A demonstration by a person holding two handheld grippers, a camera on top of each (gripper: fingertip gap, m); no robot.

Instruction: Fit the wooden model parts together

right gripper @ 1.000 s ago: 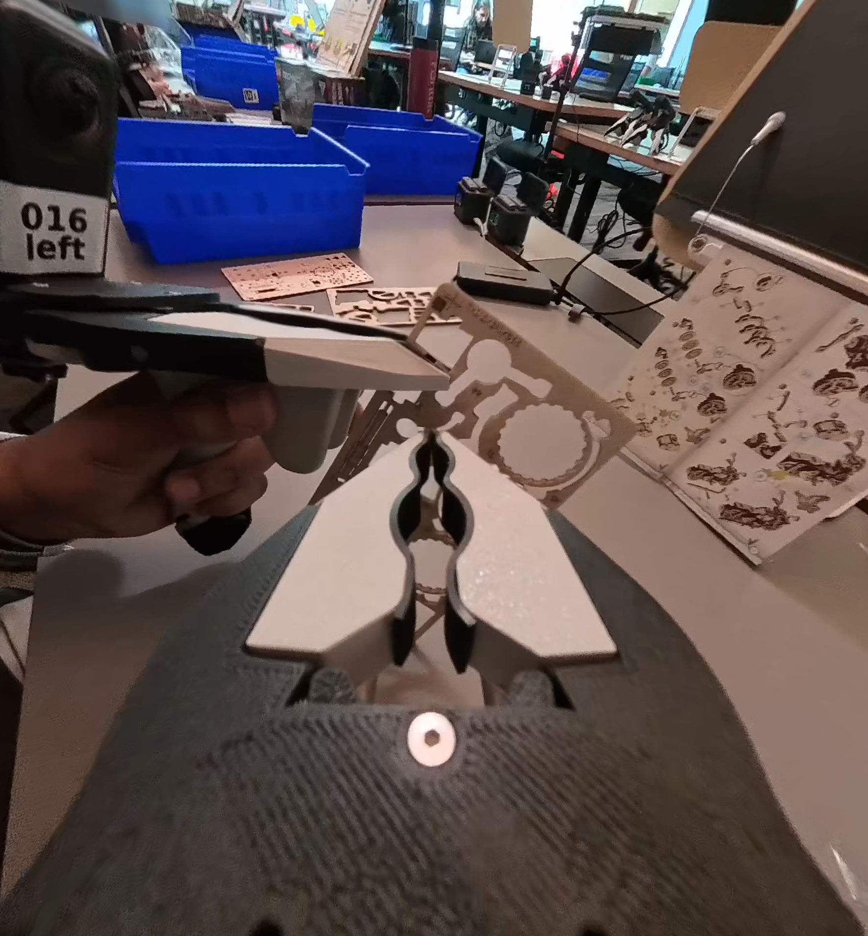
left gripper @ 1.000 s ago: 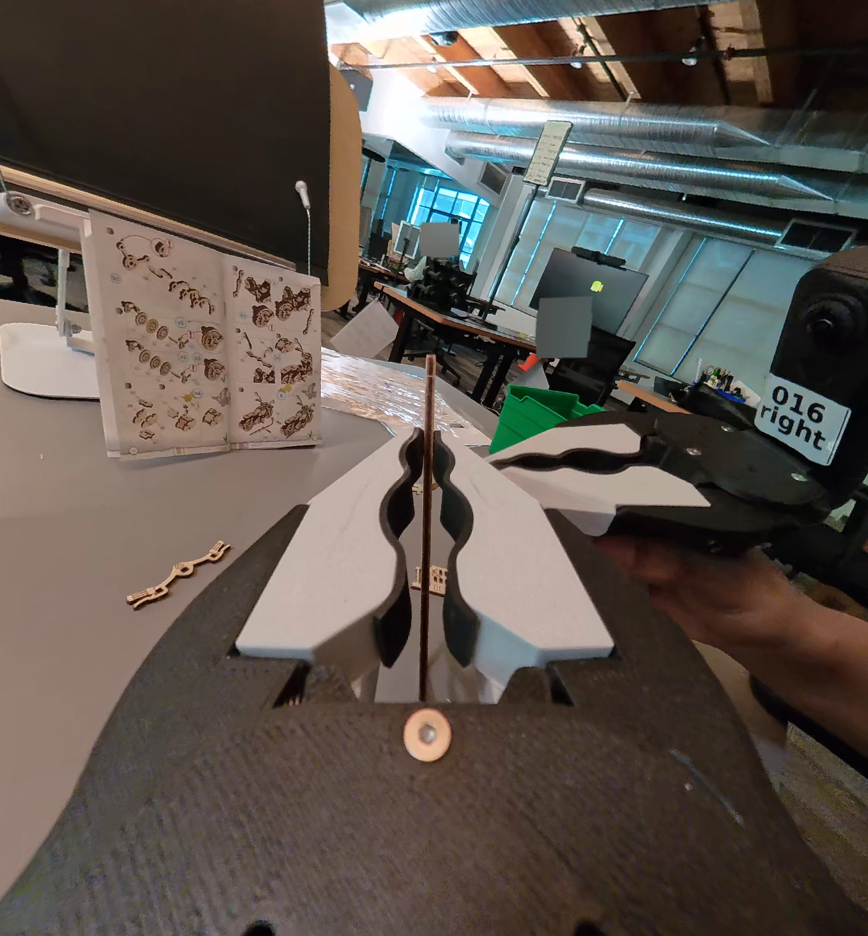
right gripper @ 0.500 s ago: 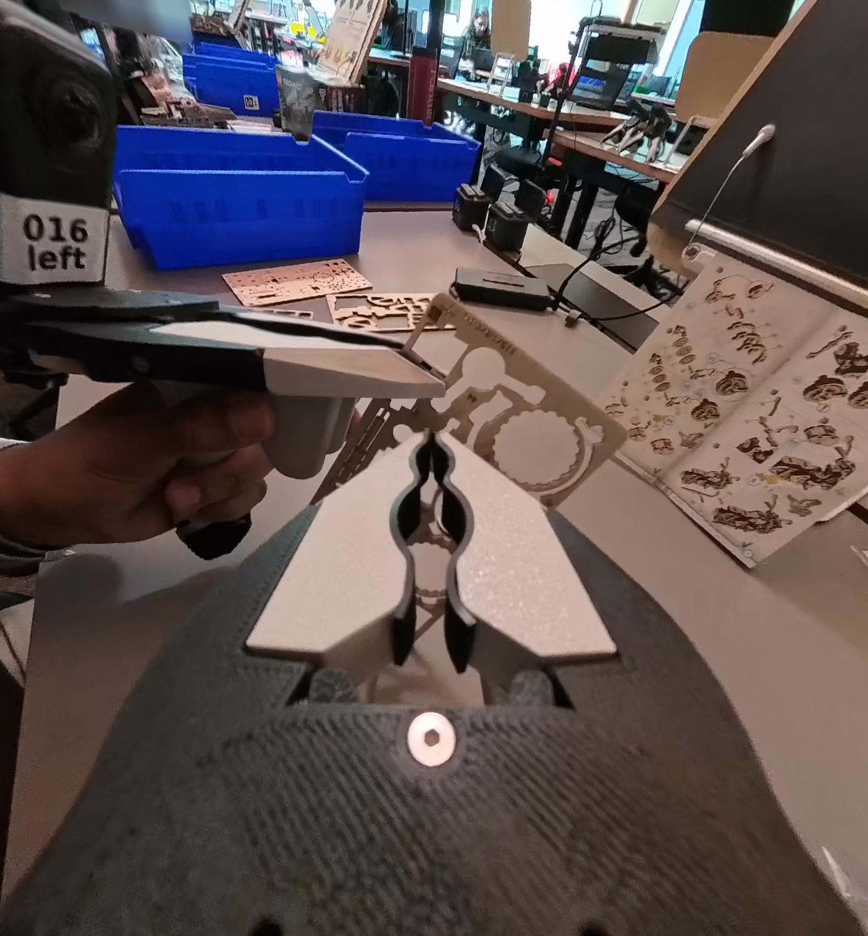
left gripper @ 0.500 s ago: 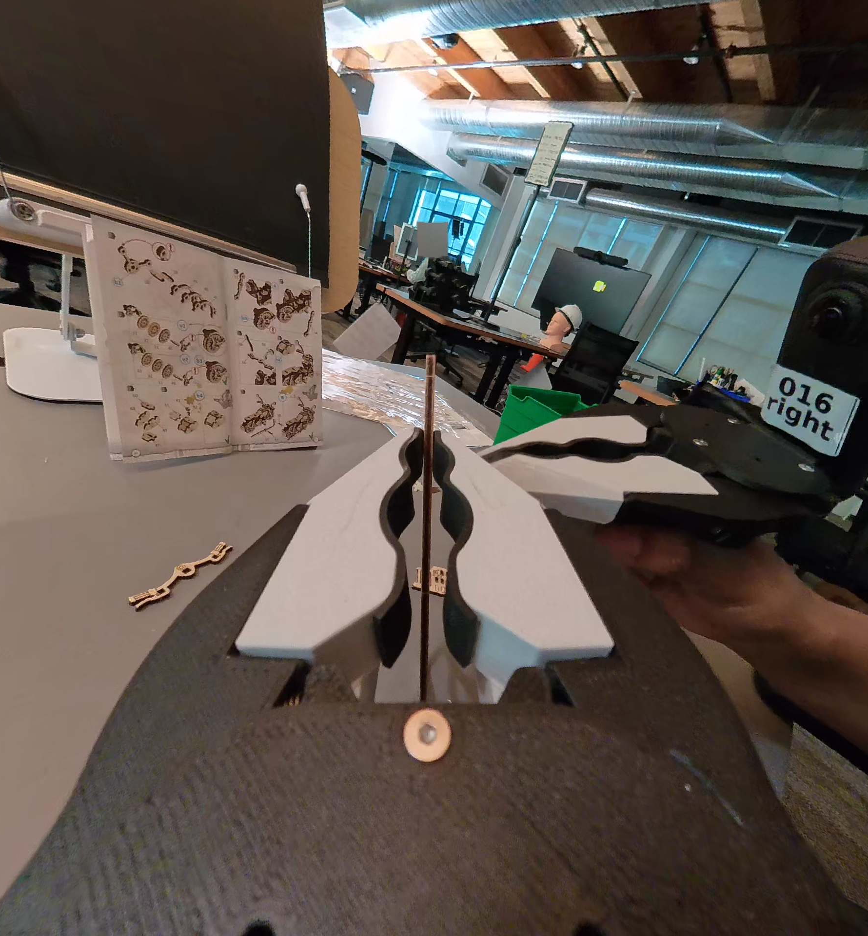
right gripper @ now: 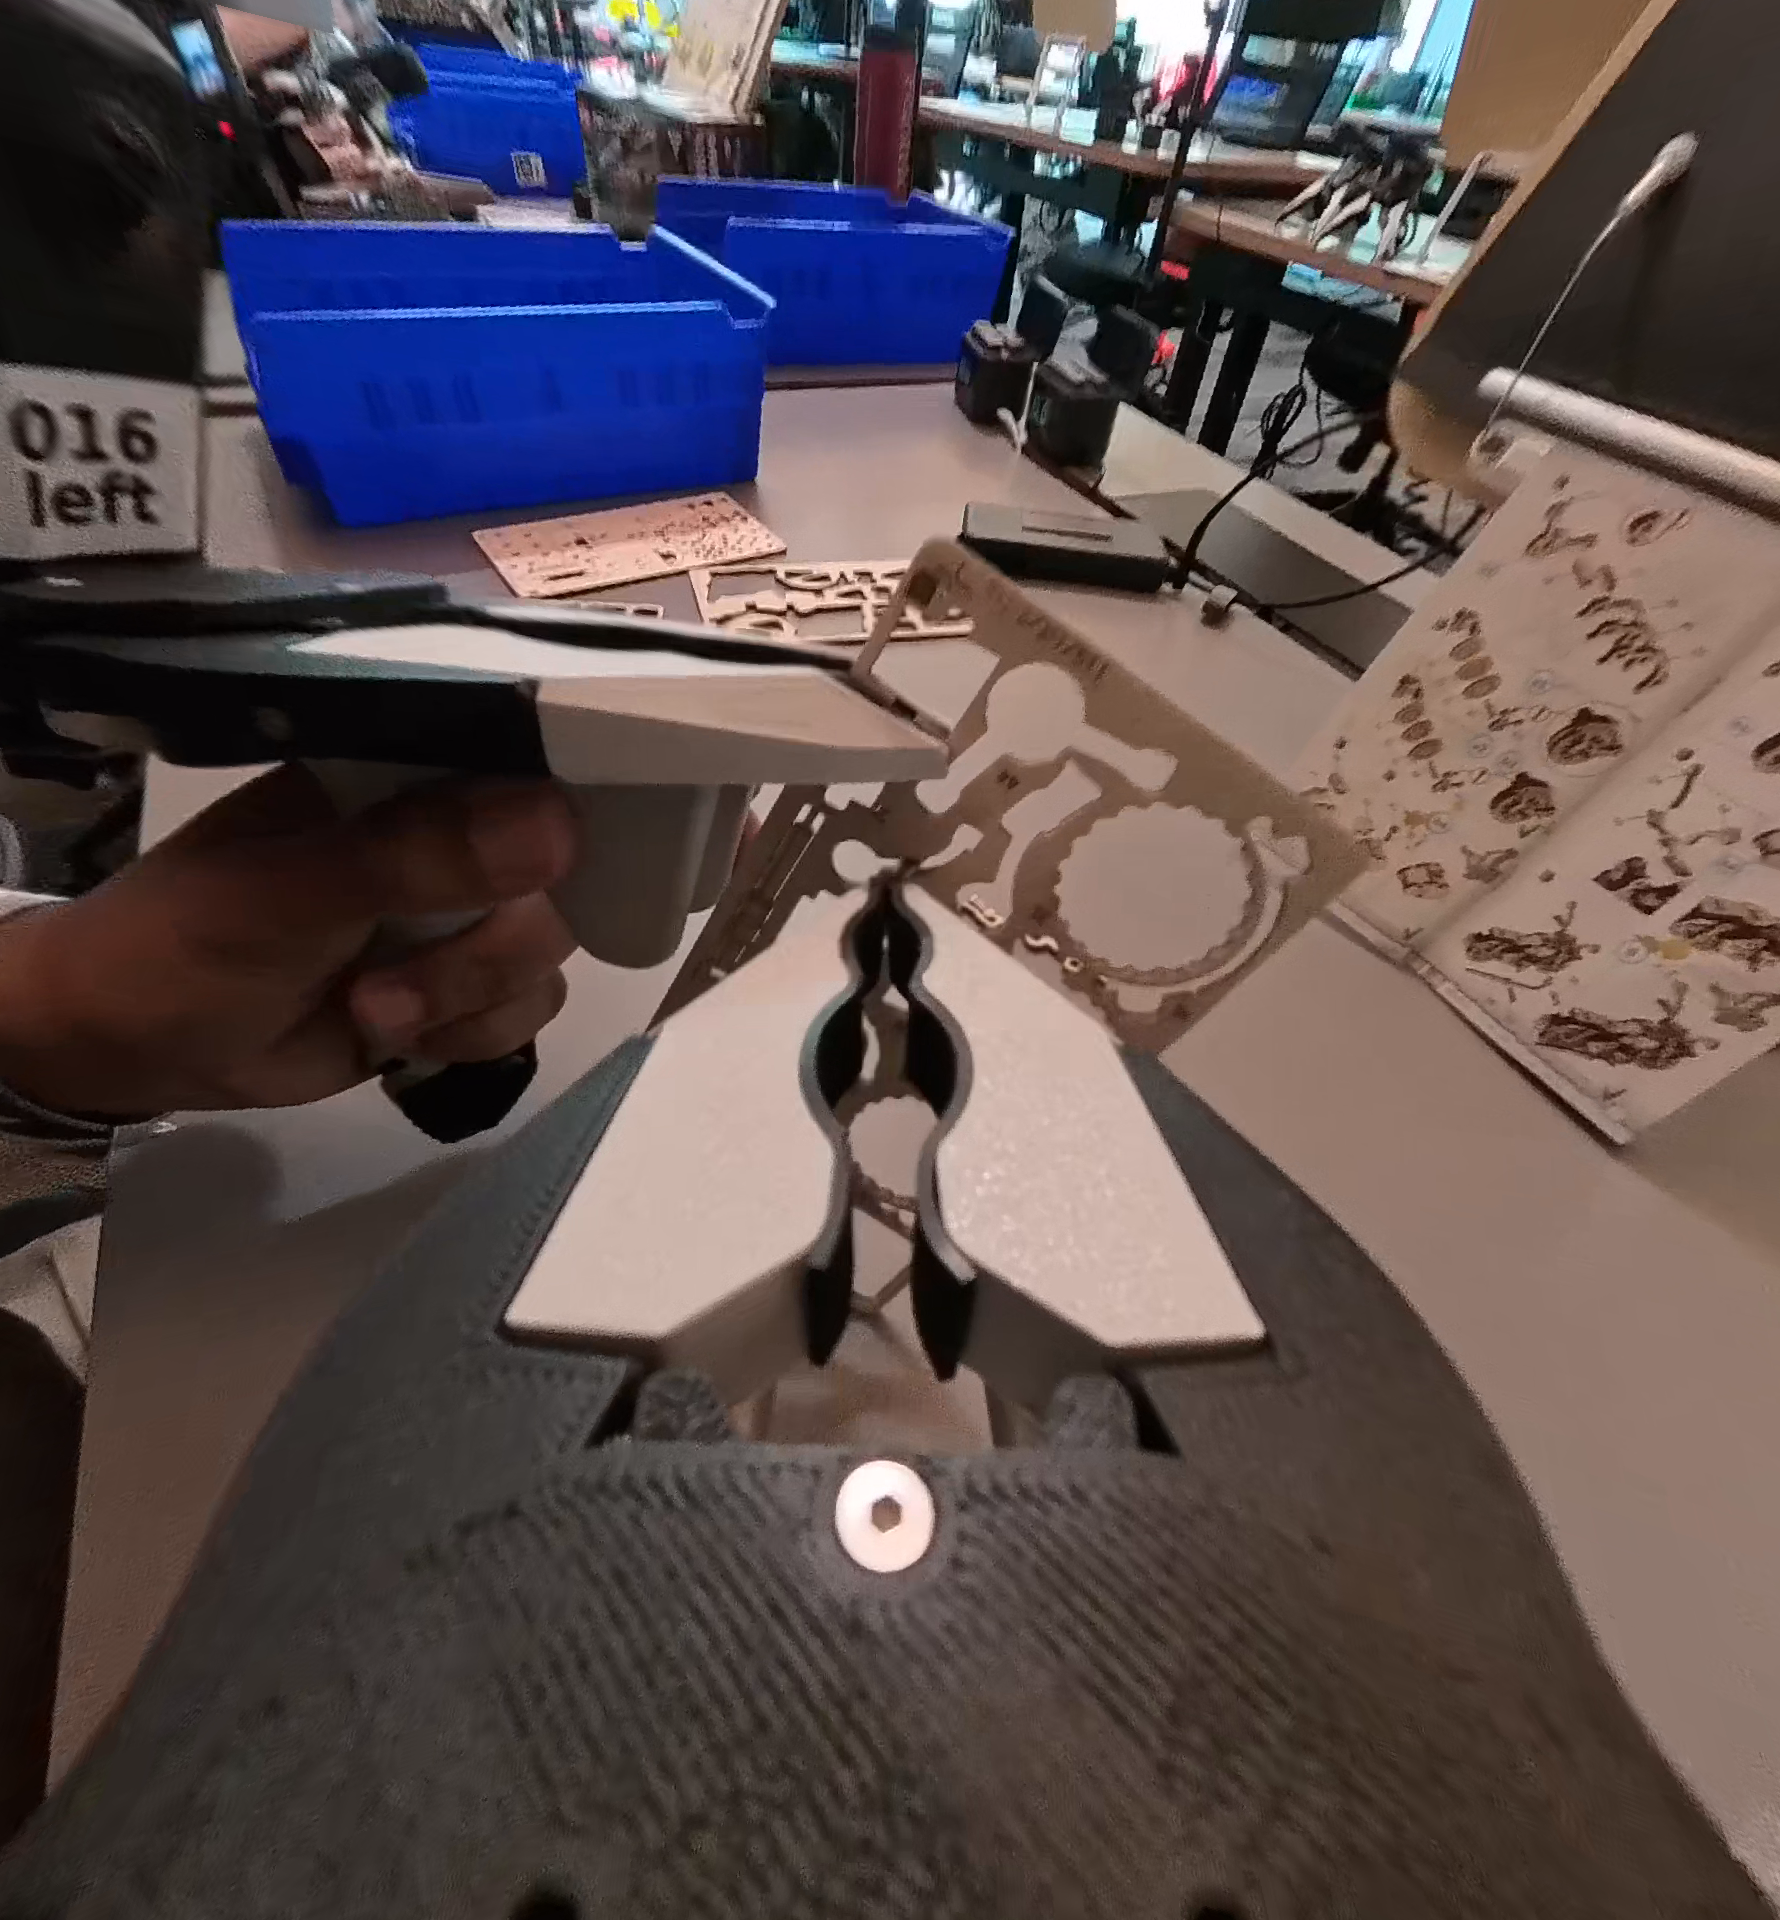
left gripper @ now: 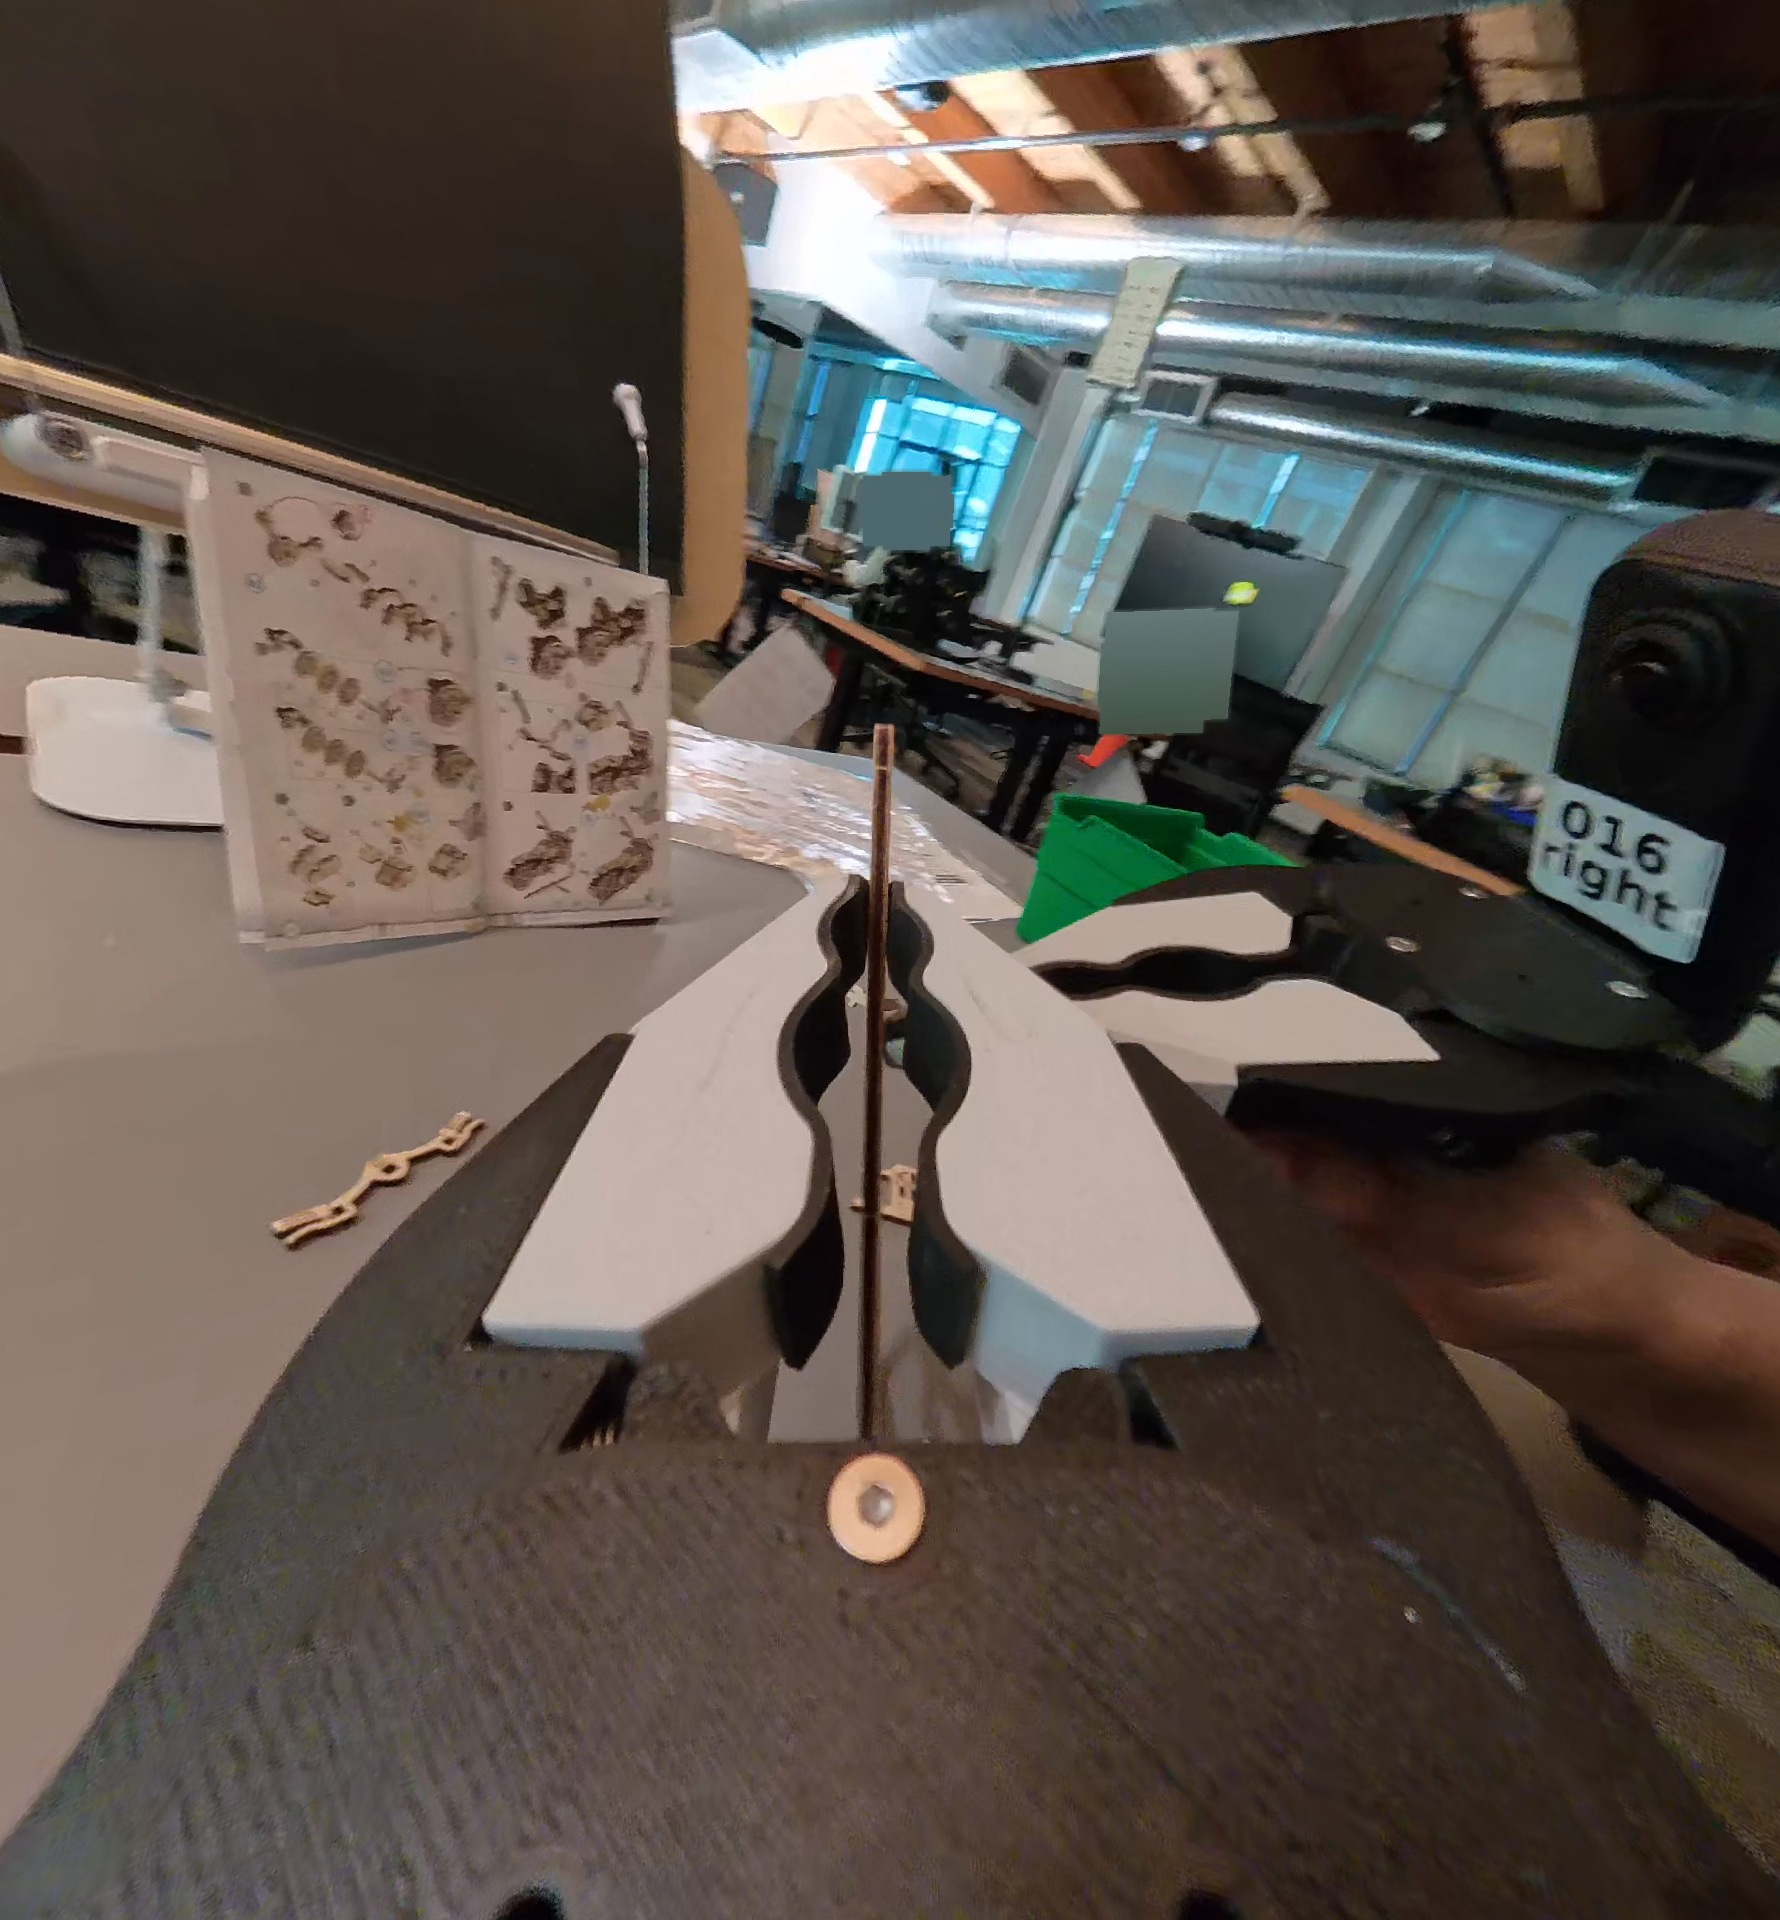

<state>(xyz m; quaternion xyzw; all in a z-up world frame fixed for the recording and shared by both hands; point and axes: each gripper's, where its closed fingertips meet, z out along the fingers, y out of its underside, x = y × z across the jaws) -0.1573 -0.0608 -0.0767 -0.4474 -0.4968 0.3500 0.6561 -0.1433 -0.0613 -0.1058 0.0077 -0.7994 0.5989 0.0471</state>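
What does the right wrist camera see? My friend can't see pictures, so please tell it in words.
The left gripper pinches a thin wooden parts sheet by its corner and holds it up above the grey table. The right gripper, shut, points at the sheet's lower edge. Blue bins stand behind.

Black textured hand-held gripper [left gripper: 873,935], 2 pale grey wavy-edged fingers [left gripper: 699,1132], brass washer [left gripper: 873,1507]

We see a grey table [left gripper: 86,1039] with a rounded edge. On it stands a folded instruction sheet [left gripper: 444,717], propped upright, with a white lamp base [left gripper: 117,758] behind it. A small wooden piece [left gripper: 377,1179] lies flat nearer us. Across the surface we find 2 blue bins [right gripper: 512,400], 2 flat wooden part sheets [right gripper: 626,545], and a black box [right gripper: 1062,540] with cables.
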